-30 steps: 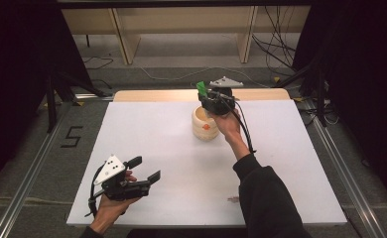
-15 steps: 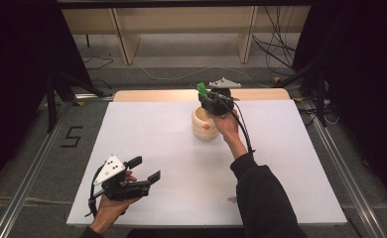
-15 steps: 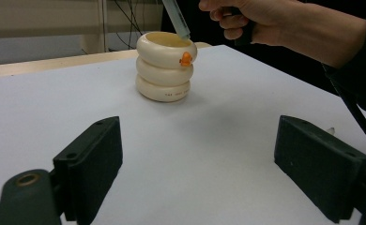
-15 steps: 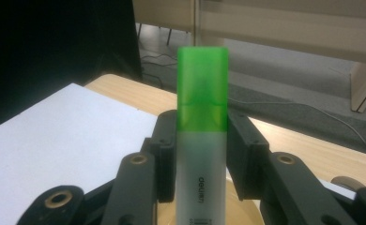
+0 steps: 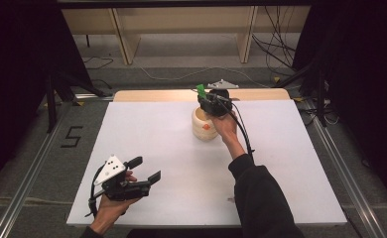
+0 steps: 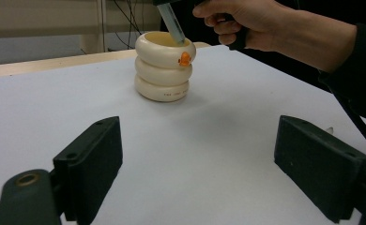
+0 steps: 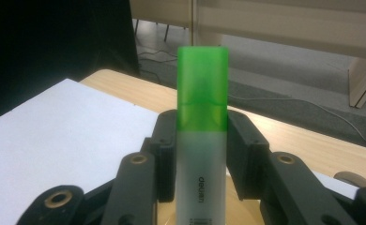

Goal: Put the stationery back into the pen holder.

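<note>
Nearest to us, at the near left of the white surface (image 5: pixel 161 144), we see the left tongs (image 5: pixel 144 169) held in the person's left hand (image 5: pixel 113 206). Their two black jaws stand well spread with nothing between them, pointing right and a little away, above the bare sheet. The grey three-cornered plate sits on top of them, and a cable trails down by the wrist. In the left gripper view the same jaws rise wide apart at either side, with white sheet between them.

Farther off, toward the far middle of the surface, stands a cream holder (image 5: pixel 204 125) shaped like three stacked rings, upright, with a small orange mark (image 6: pixel 185 58) on its top ring. The right hand (image 5: pixel 225 125), its dark sleeve (image 5: pixel 263 198) reaching in from the near right, holds the right tongs (image 5: pixel 207 101) just over the holder's far right rim.

These tongs pinch a highlighter (image 7: pixel 201 140) with a frosted grey body and a translucent green cap (image 7: pixel 203 89). The right gripper view shows both jaws pressed against the barrel just below the cap, which sticks up. In the left gripper view the pen's lower end dips slantwise into the holder's open mouth.

Beyond the white sheet runs a strip of bare wood (image 5: pixel 152 94), then grey floor (image 5: pixel 181 64) with loose cables (image 5: pixel 276 49) and pale wooden furniture legs (image 5: pixel 127 42).
</note>
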A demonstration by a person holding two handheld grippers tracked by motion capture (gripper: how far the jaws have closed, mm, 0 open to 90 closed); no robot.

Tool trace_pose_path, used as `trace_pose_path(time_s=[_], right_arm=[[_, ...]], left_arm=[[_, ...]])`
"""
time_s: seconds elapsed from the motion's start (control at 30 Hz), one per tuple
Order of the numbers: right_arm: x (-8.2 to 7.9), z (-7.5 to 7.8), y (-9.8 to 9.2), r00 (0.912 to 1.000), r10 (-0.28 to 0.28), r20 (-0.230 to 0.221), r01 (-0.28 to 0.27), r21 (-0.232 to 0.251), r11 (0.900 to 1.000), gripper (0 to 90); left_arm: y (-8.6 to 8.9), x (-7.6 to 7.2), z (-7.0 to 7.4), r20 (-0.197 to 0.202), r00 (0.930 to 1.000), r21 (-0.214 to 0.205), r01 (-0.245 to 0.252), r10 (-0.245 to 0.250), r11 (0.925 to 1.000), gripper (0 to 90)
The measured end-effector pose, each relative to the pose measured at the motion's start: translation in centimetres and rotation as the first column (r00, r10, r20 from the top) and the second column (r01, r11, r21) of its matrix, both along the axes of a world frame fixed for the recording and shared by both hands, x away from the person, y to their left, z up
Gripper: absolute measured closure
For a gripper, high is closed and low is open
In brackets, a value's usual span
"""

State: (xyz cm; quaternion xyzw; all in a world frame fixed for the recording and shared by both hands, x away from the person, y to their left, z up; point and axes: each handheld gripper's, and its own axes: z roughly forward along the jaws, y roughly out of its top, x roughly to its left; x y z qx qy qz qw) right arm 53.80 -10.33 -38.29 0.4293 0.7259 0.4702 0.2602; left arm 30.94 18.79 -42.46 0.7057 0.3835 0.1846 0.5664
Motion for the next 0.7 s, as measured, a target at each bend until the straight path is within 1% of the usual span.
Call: trace_pose_path(time_s=[0.1, 0.13, 0.17, 0.23, 0.3, 0.37, 0.57, 0.6, 0.7], right_arm=[[0.1, -0.3, 0.0, 1.0000, -0.005, 0.001, 0.005, -0.001, 1.0000, 67.2], [0.1, -0.3, 0.0, 1.0000, -0.008, -0.005, 0.008, -0.003, 1.0000, 67.2], [0.2, -0.4, 0.0, 1.0000, -0.004, 0.002, 0.004, -0.005, 1.0000, 67.1], [0.2, -0.5, 0.1, 0.9999, -0.009, -0.006, 0.009, -0.008, 0.9999, 67.2], [0.2, -0.6, 0.2, 0.9999, -0.009, -0.004, 0.009, -0.004, 0.9999, 67.1], [0.1, -0.8, 0.3, 1.0000, -0.006, 0.000, 0.006, -0.015, 0.9999, 67.2], [0.2, -1.0, 0.3, 0.9999, -0.013, -0.006, 0.013, -0.014, 0.9998, 67.1], [0.2, -1.2, 0.2, 0.9999, -0.013, -0.004, 0.013, -0.008, 0.9999, 67.1], [0.2, -1.5, 0.0, 0.9999, -0.015, -0.007, 0.015, -0.020, 0.9997, 67.1]], left_arm=[[0.0, 0.0, 0.0, 0.000, 1.0000, 0.000, 0.000, 0.000, 1.0000, 15.2], [0.0, 0.0, 0.0, 0.001, 1.0000, 0.000, 0.000, 0.000, 1.0000, 15.2], [0.0, 0.0, 0.0, 0.001, 1.0000, 0.000, 0.000, 0.000, 1.0000, 15.2], [0.0, 0.0, 0.0, 0.001, 1.0000, 0.000, 0.001, -0.001, 1.0000, 15.2], [0.0, 0.0, 0.0, 0.001, 1.0000, 0.001, 0.002, -0.002, 1.0000, 15.1], [0.0, 0.0, 0.0, 0.001, 1.0000, 0.000, 0.002, -0.002, 1.0000, 15.2], [0.0, 0.0, 0.0, 0.002, 1.0000, -0.001, 0.002, -0.002, 1.0000, 15.2], [0.0, 0.0, 0.0, 0.002, 1.0000, 0.001, 0.002, -0.002, 1.0000, 15.1], [0.0, 0.0, 0.0, 0.002, 1.0000, 0.000, 0.002, -0.002, 1.0000, 15.2]])
